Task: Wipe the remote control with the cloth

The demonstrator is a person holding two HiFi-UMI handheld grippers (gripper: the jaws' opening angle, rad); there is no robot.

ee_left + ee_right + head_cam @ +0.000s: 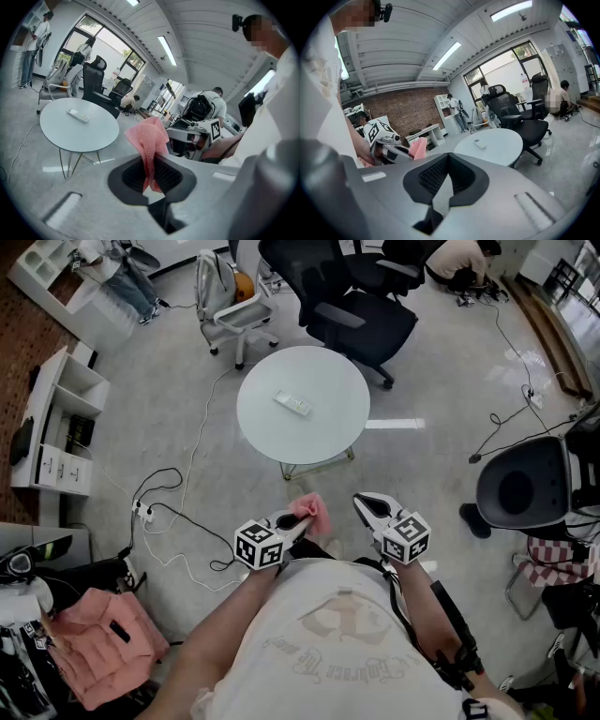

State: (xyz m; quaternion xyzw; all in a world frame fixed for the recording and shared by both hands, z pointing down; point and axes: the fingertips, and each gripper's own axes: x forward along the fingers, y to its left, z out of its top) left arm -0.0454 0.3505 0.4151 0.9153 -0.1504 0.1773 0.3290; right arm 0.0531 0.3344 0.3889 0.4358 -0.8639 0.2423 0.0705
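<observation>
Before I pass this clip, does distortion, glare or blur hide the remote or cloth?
No. Head view: sharp, evenly lit, remote small but clear. Left gripper view: fisheye bend, dark corners, cloth crisp. Right gripper view: same bend, bright windows, remote visible.

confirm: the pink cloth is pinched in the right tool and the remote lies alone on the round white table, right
No: the left tool holds the pink cloth, as the left gripper view shows. The remote does lie alone on the round white table.

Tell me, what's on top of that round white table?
Only a white remote control lies there, near the middle of the table. Its underside, against the tabletop, cannot be seen.
</observation>
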